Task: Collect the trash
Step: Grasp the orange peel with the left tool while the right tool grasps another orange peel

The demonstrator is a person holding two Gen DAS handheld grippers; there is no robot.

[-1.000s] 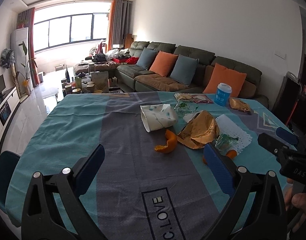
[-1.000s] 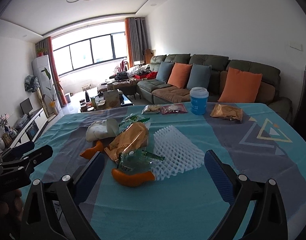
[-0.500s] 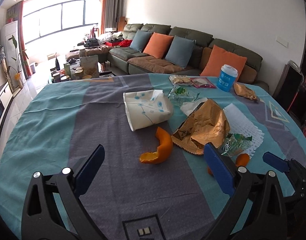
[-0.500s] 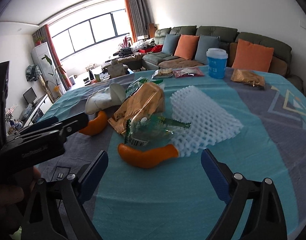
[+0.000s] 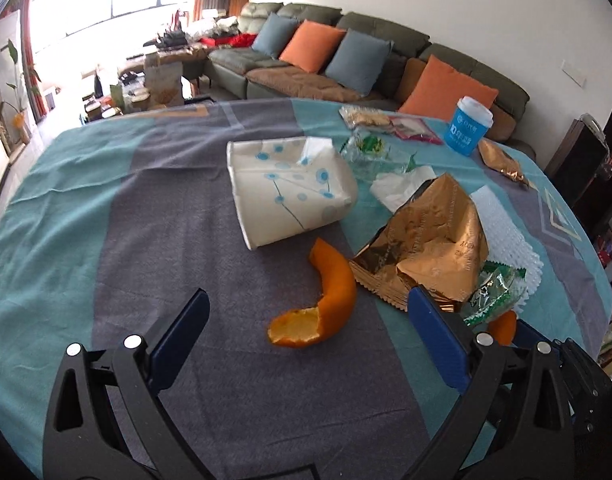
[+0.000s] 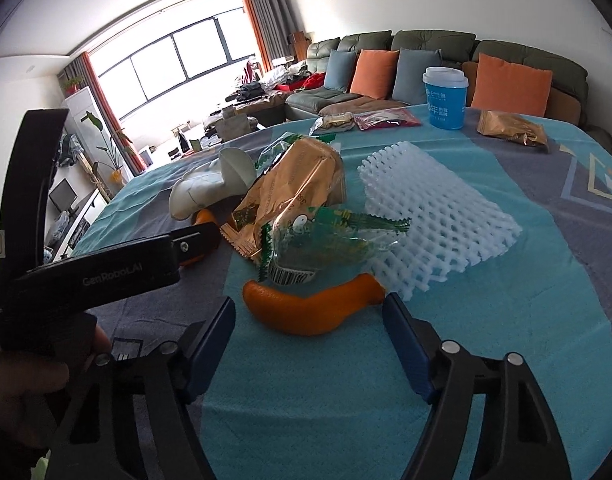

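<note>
Right gripper (image 6: 308, 322) lowered, jaws narrowing around curled orange peel (image 6: 312, 312).

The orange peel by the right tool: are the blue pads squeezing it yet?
Apart. In the right wrist view the peel lies on the cloth ahead of the right tool, whose jaws have been closing, with cloth showing beside both pads.

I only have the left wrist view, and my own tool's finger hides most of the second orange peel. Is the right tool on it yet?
Observer: Not yet. The right tool straddles the second orange peel; its jaws have just been closing, pads not touching it.
Operator: Anything lying on that peel?
Observer: The green wrapper seems to rest its barcode end against the far edge.
Operator: And the foam net?
Observer: The white foam net reaches the peel's right end.
</note>
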